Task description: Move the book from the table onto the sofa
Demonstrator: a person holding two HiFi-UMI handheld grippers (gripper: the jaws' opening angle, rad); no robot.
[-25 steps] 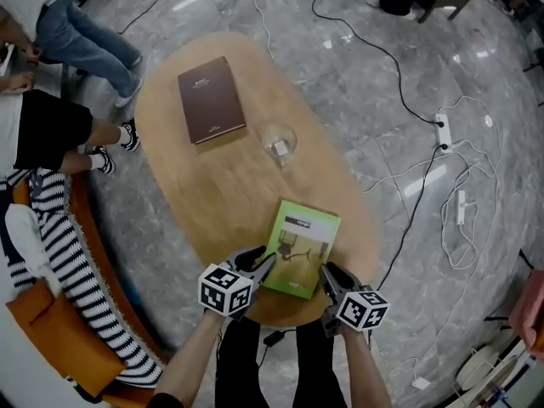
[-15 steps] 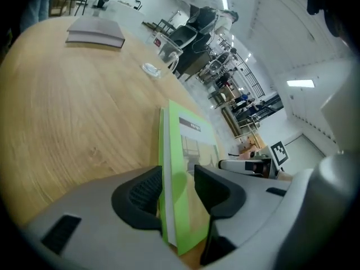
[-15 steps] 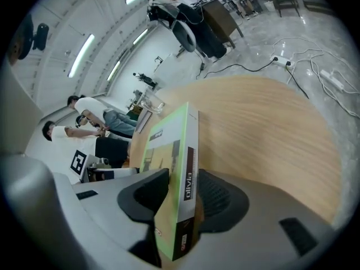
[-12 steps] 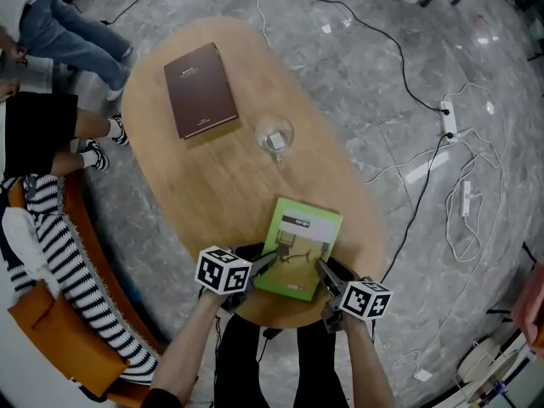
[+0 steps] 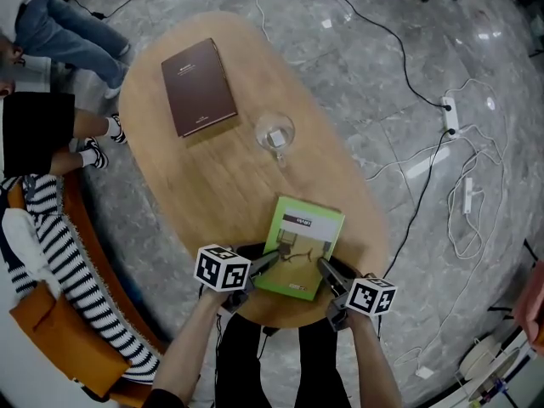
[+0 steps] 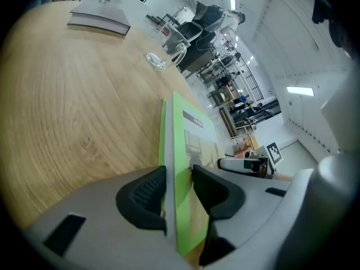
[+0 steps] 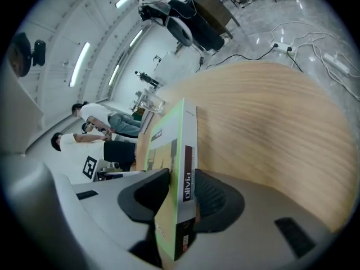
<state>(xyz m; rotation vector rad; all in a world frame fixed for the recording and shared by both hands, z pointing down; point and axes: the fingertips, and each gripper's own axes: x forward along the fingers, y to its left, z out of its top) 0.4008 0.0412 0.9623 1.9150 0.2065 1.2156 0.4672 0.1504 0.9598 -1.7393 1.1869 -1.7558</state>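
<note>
Head view: green book [image 5: 302, 240] lies at the near end of the oval wooden table [image 5: 212, 185], well apart from the orange sofa [image 5: 51, 338] at lower left. Left gripper [image 5: 270, 262] is at the book's near left corner and right gripper [image 5: 327, 270] at its near right corner, each with its marker cube toward the person. Farther up the table are a glass [image 5: 275, 134] and, beyond it, a brown book [image 5: 198, 86]. Cables [image 5: 425, 185] trail over the grey floor on the right. Left gripper view: the left gripper's [image 6: 179, 176] jaws have just been opening, then easing in a little. The book's [image 6: 183, 134] edge stands between them, one dark pad against each face, so the jaws are partly spread and clamped on it. Table wood shows on the left. Right gripper view: the right gripper's [image 7: 181, 190] jaws have just been opening. The book's [image 7: 174, 139] spine corner sits between them with a pad on either side, gripped the same way. Whether the book is clear of the wood, I cannot tell. The glass [image 7: 151, 102] shows beyond.
</note>
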